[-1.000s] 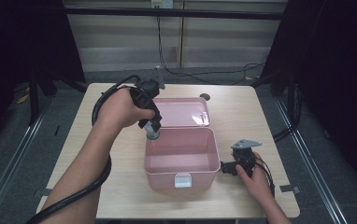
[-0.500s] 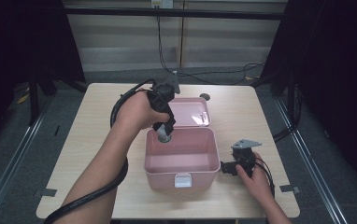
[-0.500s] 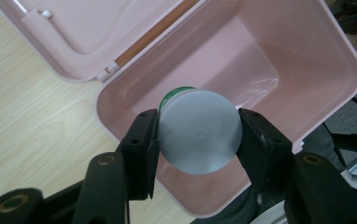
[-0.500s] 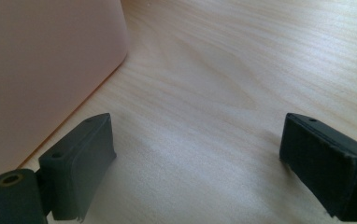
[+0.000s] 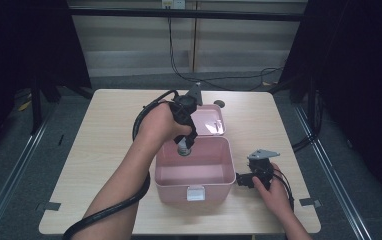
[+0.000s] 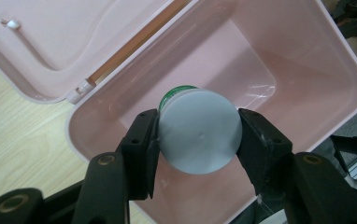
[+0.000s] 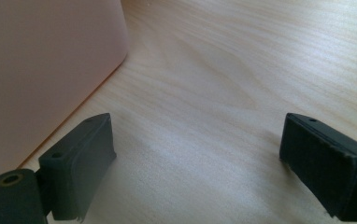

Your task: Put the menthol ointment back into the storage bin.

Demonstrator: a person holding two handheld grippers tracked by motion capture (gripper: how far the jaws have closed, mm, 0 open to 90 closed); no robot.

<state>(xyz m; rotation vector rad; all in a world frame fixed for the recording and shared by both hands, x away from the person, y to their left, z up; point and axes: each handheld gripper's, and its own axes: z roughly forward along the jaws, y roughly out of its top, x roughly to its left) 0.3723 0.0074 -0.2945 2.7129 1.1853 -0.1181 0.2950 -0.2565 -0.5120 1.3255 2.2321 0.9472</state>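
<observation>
Since a second ago your left hand has carried its load from the box's left rear corner to a spot over the open interior and a little lower, while your right hand has stayed put. Start with the wooden table (image 5: 104, 150): the pink storage box (image 5: 219, 175) sits near the middle of it, lid (image 5: 214, 120) thrown back flat behind. Your left gripper (image 5: 183, 148) hangs over the rear left part of the box, pointing down, jaws clamped on the sides of a small bottle (image 6: 199, 130) with a grey cap and a green band just below it. In the left gripper view the cap faces the camera, so the bottle's long axis runs along the jaws, straight down toward the box floor, base leading. That floor lies directly beneath it with bare pink all round, so the drop looks like a plain lowering. Your right gripper (image 5: 249, 179) rests on the table just beside the box's right wall, jaws wide apart and holding nothing.
</observation>
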